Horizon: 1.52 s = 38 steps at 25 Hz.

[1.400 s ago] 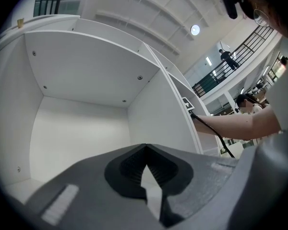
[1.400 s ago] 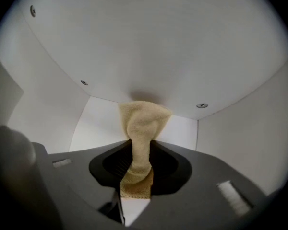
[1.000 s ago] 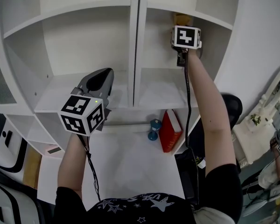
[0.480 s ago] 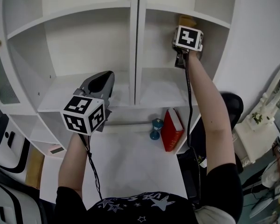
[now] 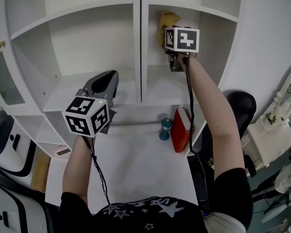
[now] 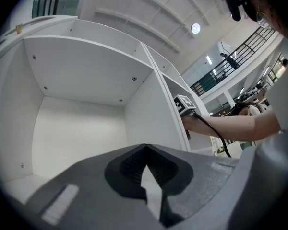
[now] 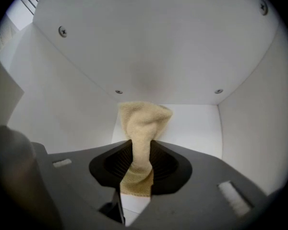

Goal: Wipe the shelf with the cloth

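My right gripper (image 7: 140, 169) is clamped on the yellow terry cloth (image 7: 143, 123), free end pointing into the right compartment of the shelf (image 5: 160, 87) for wiping; my left gripper (image 6: 146, 176), jaws together on nothing, hangs clear before the left compartment

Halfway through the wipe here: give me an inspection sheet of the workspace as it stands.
Surface: white shelf unit; no marks seen on its boards.
Job's things: yellow cloth, held high inside the right-hand compartment.
Clutter: red book and small blue object on the lower board.
Grippers: right claw shut on the cloth; left claw shut, nothing in it, in front of the left compartment.
Cables: black cable along the right arm; second cable below the left claw.
Surroundings: white wall at right; pale bag beside it.
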Available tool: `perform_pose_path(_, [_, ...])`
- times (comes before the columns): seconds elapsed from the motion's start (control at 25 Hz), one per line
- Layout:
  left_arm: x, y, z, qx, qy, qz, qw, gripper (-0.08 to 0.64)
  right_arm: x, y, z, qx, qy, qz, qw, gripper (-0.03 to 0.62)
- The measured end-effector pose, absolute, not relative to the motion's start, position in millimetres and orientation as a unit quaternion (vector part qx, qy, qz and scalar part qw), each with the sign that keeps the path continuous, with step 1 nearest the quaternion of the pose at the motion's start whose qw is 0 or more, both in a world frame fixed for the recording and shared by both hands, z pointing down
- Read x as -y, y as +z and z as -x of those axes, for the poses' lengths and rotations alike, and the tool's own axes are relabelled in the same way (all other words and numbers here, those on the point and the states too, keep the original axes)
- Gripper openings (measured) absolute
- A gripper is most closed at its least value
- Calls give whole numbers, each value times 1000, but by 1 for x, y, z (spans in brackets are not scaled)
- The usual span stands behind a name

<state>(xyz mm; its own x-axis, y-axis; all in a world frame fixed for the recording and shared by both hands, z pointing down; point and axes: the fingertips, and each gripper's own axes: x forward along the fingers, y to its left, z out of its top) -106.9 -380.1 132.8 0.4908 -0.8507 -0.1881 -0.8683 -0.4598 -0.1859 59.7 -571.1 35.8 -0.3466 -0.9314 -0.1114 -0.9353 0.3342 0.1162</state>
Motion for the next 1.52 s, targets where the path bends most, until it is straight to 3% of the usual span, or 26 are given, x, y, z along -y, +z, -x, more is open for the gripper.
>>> perform_pose_path(0.64, [385,138,117,-509,42,852,115,1,591,67,22,-858,103,501,-53,133])
perform_pose_path(0.76, [389,139,120,-511,40,851,114,1,594,70,11,-845,118,516,-74,133])
perform_pose_path(1.52, [392,141,109,-502,38,857,107,1,610,69,-104,-775,74,627,-31,133])
